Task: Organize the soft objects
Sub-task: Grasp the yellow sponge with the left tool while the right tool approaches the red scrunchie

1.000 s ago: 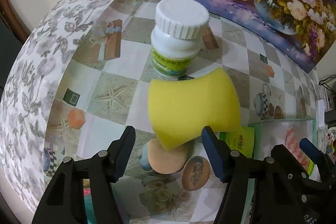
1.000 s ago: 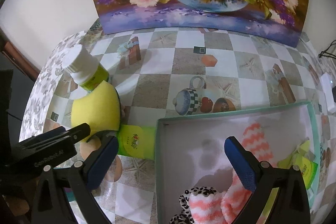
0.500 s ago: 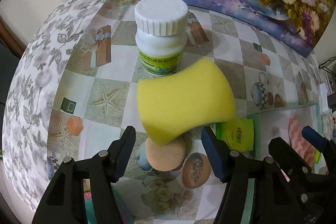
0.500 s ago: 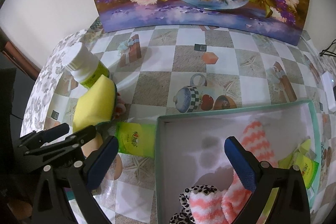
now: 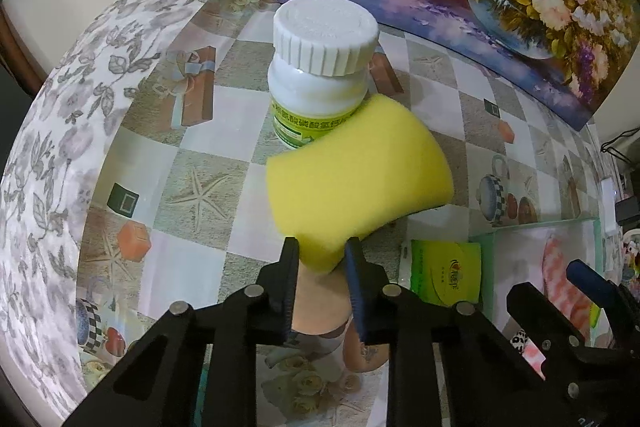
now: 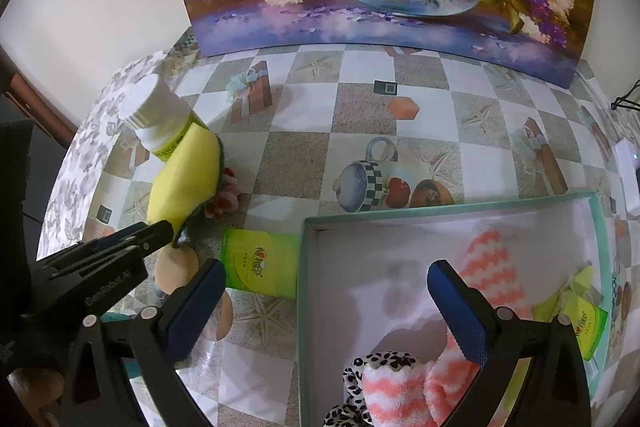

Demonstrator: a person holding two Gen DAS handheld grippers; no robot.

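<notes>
2 pads of the left gripper [image 5: 320,255], just closing, are pinching the sponge [image 5: 356,179]; the right gripper [image 6: 324,303] is hanging wide apart above the box [image 6: 440,219].

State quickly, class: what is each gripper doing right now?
Left gripper: just closed on the yellow sponge, holding it.
Right gripper: open, empty, above the box.
</notes>
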